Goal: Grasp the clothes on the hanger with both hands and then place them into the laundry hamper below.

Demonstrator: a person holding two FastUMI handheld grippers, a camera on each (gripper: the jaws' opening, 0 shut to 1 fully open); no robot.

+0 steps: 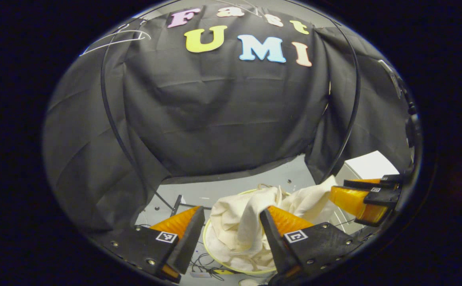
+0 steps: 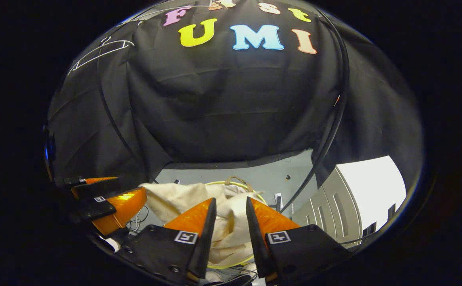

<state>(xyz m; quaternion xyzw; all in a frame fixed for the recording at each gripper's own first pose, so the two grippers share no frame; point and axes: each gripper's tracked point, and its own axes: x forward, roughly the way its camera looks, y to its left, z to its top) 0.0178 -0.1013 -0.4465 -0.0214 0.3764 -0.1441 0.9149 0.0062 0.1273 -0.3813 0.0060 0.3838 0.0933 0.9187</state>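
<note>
The cream clothes (image 1: 234, 222) lie bunched in the round laundry hamper, whose yellow-green rim (image 1: 206, 242) shows on the floor. My left gripper (image 1: 231, 211) hangs over them, open, its fingers wide apart and the left finger apart from the cloth. My right gripper (image 1: 337, 188) sits at the right by a raised fold of the cloth. In the right gripper view, the right gripper (image 2: 231, 201) is open with a narrower gap, and the clothes (image 2: 231, 226) show through it above the hamper rim (image 2: 219, 183). The left gripper (image 2: 132, 186) is at the left. A white wire hanger (image 1: 115, 39) hangs bare at the upper left.
A thin black rack tube (image 1: 109, 107) curves down both sides of the booth. A white cabinet (image 2: 358, 190) stands at the right, close to the hamper. Cables (image 1: 203, 266) lie on the grey floor (image 1: 231, 188) beside the hamper. The hanger (image 2: 99, 51) hangs from the rack.
</note>
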